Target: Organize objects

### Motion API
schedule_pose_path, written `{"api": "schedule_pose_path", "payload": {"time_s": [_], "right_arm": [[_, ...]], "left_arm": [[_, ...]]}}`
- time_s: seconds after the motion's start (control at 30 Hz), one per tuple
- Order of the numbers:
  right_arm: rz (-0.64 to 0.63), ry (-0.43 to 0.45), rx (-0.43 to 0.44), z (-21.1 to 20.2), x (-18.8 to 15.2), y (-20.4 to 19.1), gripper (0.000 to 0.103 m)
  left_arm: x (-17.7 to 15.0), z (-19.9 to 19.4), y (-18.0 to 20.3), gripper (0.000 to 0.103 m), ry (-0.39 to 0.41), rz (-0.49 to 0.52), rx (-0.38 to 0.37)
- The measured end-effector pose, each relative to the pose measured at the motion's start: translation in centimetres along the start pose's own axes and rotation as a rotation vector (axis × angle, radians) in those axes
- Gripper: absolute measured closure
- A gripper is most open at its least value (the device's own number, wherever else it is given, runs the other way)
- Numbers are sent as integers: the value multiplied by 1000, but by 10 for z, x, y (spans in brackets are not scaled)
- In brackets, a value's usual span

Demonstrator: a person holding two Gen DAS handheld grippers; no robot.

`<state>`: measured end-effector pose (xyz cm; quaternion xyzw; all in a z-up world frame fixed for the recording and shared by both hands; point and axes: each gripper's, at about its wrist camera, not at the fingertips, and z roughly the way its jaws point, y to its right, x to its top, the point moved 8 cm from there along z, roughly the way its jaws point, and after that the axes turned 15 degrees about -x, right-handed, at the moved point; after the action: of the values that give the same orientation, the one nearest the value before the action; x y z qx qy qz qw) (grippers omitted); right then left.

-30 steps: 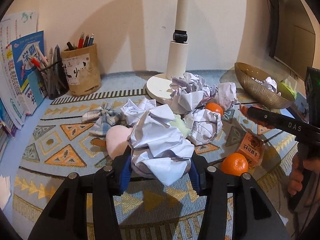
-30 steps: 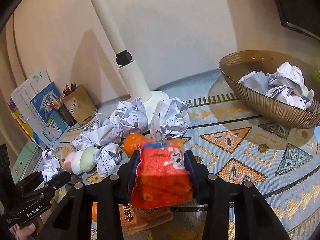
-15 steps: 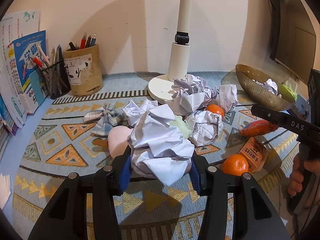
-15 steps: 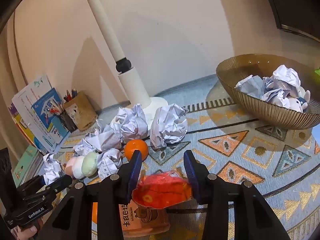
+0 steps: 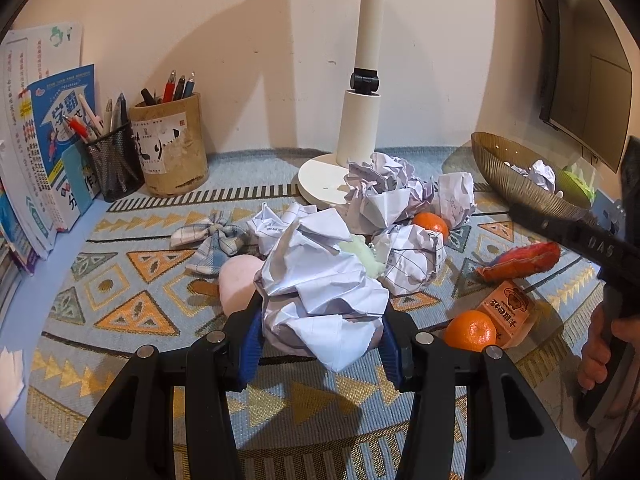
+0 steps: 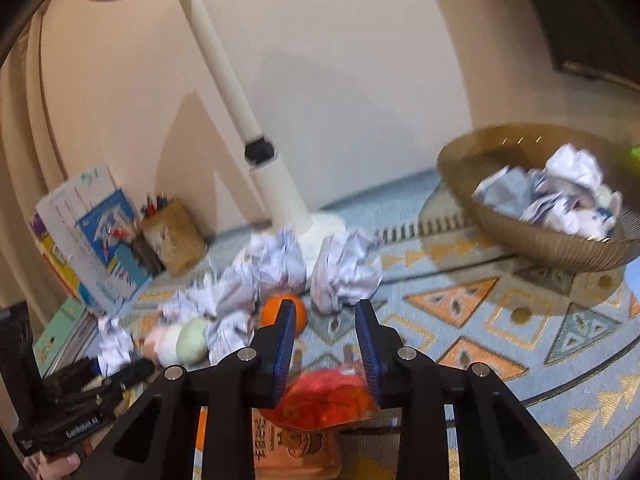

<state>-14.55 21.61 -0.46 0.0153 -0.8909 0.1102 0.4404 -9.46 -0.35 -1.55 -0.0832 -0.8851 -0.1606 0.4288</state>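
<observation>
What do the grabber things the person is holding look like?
Each hand-held gripper is black plastic with two fingers, round silver screws on top and ribbed blue pads inside. The left hand-held gripper shows white "GenRobot.AI" lettering on its side in the right wrist view. The right hand-held gripper has letters reading "DAS" on its finger in the left wrist view. No sleeve is clearly visible.

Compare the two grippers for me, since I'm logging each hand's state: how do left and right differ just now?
The left gripper is shut on a crumpled paper ball; the right gripper is open and empty. The ball sits gripped between the left's pads, whereas the red snack packet lies loose on the mat below the right's spread fingers. Both have black frames and blue pads.
</observation>
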Motion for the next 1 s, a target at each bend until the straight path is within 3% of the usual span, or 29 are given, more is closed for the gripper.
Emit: {"api": "schedule_pose_path", "payload": {"time_s": [0.1,0.17,0.23,0.3,0.33,0.37,0.4,0.63,0.87,1.0], "right_arm": [[-63,-103,-50,17,-12,-3,69],[-121,-136,-120,22,-17,-2,28],[-169,-155,-185,27,-21,1,19],[-176,-173,-160,28,-24,0,24],[-169,-206,-148,32,-29,1,46],[-159,-227,-143,33,-32,3,60],[-151,-219,-140,32,-32,4,66],[27,-169,-44,22,-19,21,68],[72,-124,-1,15,-10,16,68],[108,-97,74,6,0,9,68]], "left_arm": [[0,1,-1,56,-3,0,0],[0,1,-1,56,-3,-2,0],[-1,1,-2,56,-5,-4,-1],[-1,2,-2,56,-8,-7,-1],[-1,2,-2,56,-9,-9,-1],[-2,2,-2,56,-8,-11,-1],[-1,2,-3,56,-8,-12,-2],[-1,2,-3,55,0,-13,1],[-1,2,-1,56,5,0,8],[1,-5,9,56,41,45,-19]]}}
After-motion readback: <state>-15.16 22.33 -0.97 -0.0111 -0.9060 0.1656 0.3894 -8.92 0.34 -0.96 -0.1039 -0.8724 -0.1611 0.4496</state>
